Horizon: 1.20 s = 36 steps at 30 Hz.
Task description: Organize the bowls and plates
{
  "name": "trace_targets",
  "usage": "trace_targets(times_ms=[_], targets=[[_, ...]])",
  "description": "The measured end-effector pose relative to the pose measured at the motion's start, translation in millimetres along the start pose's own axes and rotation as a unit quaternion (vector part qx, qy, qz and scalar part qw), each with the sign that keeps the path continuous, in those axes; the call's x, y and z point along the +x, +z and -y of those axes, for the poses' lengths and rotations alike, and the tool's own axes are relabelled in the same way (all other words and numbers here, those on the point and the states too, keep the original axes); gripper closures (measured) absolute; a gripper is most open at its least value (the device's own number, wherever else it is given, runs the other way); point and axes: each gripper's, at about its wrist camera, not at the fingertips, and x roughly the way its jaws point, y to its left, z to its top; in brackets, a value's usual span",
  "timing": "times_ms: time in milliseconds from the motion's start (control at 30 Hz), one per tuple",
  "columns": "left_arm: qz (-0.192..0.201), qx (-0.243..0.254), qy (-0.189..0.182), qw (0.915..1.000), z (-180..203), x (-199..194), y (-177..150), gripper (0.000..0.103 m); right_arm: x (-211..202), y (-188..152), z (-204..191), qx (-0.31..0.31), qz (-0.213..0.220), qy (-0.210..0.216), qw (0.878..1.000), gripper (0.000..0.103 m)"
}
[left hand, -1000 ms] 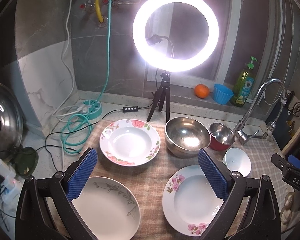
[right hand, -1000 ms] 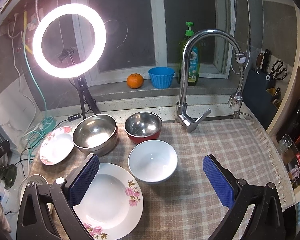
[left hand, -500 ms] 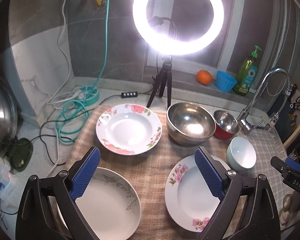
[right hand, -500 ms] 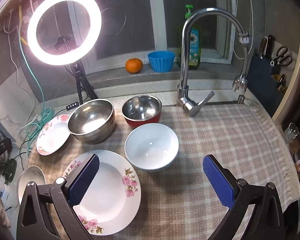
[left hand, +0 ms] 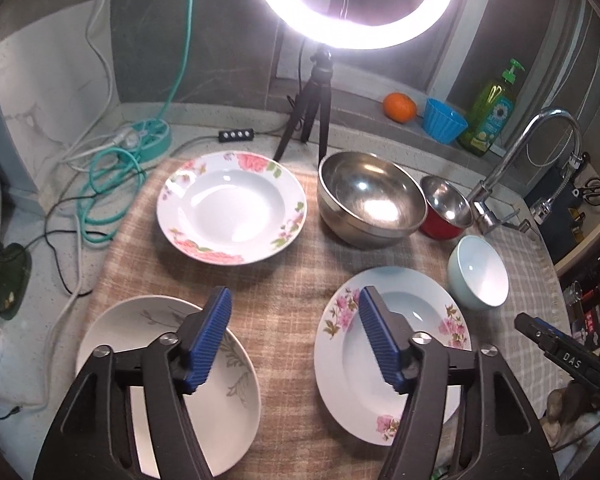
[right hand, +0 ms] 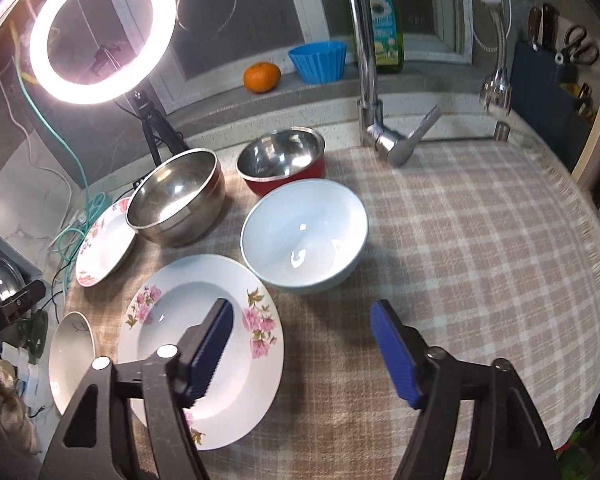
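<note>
Listing the counter's contents, laid on a checked cloth [right hand: 480, 240].

Item 1: left gripper [left hand: 294, 340], tilted down over the cloth, blue pads apart with nothing between them but bare cloth; its jaws have just been closing and grip nothing.

Item 2: leaf-pattern plate [left hand: 140, 344], pale, lying flat under and beside the left gripper's left pad [left hand: 210, 340]; whether pad and plate touch cannot be told.

Item 3: pink-flower plate [left hand: 428, 344], flat on the cloth, under the left gripper's right pad in that view; in the right wrist view the same plate lies under the right gripper's left pad [right hand: 212, 354].

Item 4: right gripper [right hand: 302, 354], also angled down, pads apart over bare cloth; its jaws have just been closing, and nothing sits between them.

Item 5: white bowl [right hand: 304, 236], upright, just beyond the right gripper, its rim close beside the pink-flower plate.

Item 6: red bowl [right hand: 282, 160] with steel lining, behind the white bowl.

Item 7: large steel bowl [right hand: 178, 196], left of the red bowl.

Item 8: rose-rimmed plate [left hand: 232, 208], far left of the cloth, well ahead of the left gripper, near the steel bowl.

Item 9: ring light [left hand: 356, 4] on a tripod, lit, behind the dishes.

Item 10: faucet [right hand: 370, 80], at the cloth's far edge.
</note>
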Motion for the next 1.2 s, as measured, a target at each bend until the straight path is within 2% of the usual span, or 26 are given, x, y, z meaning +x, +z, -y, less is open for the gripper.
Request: trace_targets(times_ms=[100,233,467,567,633,733,833,1200], targets=[[-0.027,-0.007,-0.018,0.9994,-0.2,11.1,-3.4,0.048,10.8,-4.3,7.8,0.021,-0.022,0.016,0.999,0.039],[-0.072,-0.025,-0.051,0.9958,-0.8,28.6,-8.8,0.057,22.4,-9.7,13.6,0.038,-0.048,0.036,0.997,0.048],[-0.132,-0.05,-0.081,0.9867,0.2,55.9,-19.4,0.063,45.9,-18.2,12.8,0.055,-0.092,0.074,0.992,0.05],[-0.144,-0.055,-0.085,0.9844,0.5,62.6,-21.2,0.066,56.5,-21.8,13.8,0.069,-0.106,0.087,0.988,0.052],[-0.151,-0.058,-0.09,0.9828,0.7,68.3,-21.3,0.067,62.0,-23.5,15.1,0.081,-0.113,0.097,0.986,0.06],[-0.158,-0.06,-0.089,0.9816,-1.2,74.6,-21.1,0.068,69.8,-24.0,17.4,0.091,-0.122,0.104,0.983,0.063],[-0.165,-0.066,-0.091,0.9799,-3.2,80.6,-21.2,0.07,76.4,-23.9,18.1,0.098,-0.131,0.111,0.98,0.072],[-0.18,-0.071,-0.094,0.9767,-7.4,90.0,-20.7,0.076,88.7,-20.8,13.1,0.098,-0.145,0.123,0.977,0.081]])
